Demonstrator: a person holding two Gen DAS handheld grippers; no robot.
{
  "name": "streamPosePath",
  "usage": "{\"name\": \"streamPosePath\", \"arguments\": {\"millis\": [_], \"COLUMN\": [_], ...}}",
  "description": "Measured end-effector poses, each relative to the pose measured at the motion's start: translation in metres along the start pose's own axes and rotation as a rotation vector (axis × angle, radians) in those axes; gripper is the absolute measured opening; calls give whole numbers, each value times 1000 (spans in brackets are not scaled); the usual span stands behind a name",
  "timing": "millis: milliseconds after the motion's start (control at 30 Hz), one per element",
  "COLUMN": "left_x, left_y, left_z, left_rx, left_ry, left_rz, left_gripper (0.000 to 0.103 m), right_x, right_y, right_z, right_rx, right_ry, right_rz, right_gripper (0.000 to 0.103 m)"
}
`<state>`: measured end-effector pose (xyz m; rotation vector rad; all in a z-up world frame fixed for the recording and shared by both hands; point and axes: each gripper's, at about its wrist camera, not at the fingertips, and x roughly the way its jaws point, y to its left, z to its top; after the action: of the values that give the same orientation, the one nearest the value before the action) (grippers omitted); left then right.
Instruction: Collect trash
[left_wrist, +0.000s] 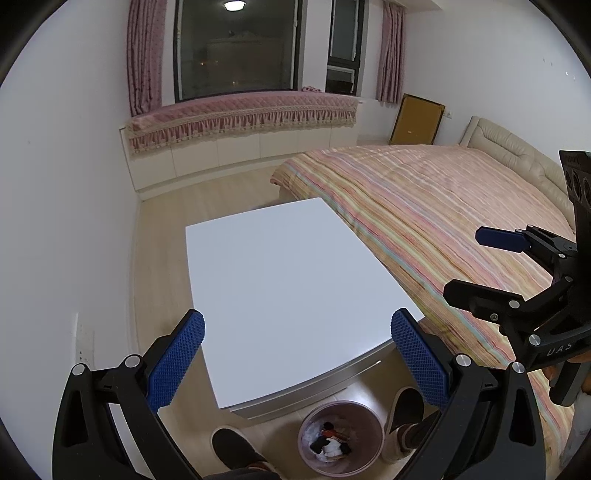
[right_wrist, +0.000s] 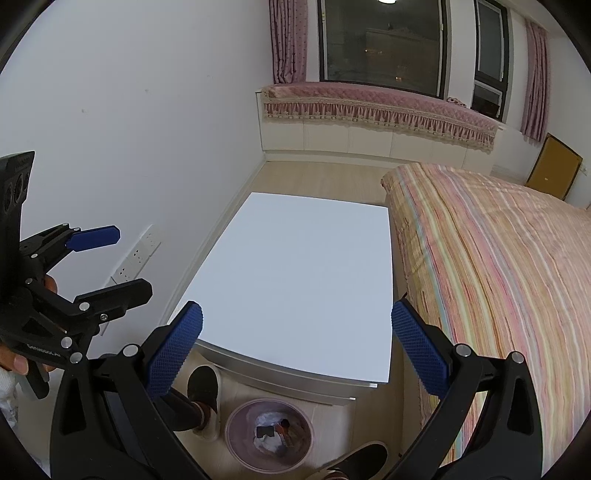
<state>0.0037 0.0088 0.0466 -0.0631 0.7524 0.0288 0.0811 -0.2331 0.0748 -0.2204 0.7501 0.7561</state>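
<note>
On the left, the left gripper (left_wrist: 297, 354) with black arms and bumpy blue pads is held up over the near edge of the white square desk (left_wrist: 280, 273). Its two fingers are wide apart and hold nothing. Below the near edge of the desk, on the pale wood floor (left_wrist: 166, 229), stands a round see-through pink trash bin (left_wrist: 340, 437). Inside it lie white crumpled paper and some dark and orange scraps of trash (left_wrist: 330, 441). A dark slipper with a white sole (left_wrist: 234, 448) is on each side of the bin. To the right, the right gripper (right_wrist: 297, 350) floats above the same near edge, fingers spread wide, holding nothing. The bed with a striped pink and yellow cover (left_wrist: 436, 221) touches the desk's right edge.
</note>
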Motion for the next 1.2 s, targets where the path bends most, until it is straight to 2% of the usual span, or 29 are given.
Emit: {"name": "streamPosePath", "arguments": {"millis": [1200], "left_x": [0], "left_y": [-3], "left_z": [0], "left_rx": [6], "left_ry": [5], "left_rz": [0], "left_gripper": [97], "right_x": [0], "right_y": [-3], "right_z": [-2], "right_rx": [7], "right_ry": [4], "right_rz": [-3], "right_gripper": [100]}}
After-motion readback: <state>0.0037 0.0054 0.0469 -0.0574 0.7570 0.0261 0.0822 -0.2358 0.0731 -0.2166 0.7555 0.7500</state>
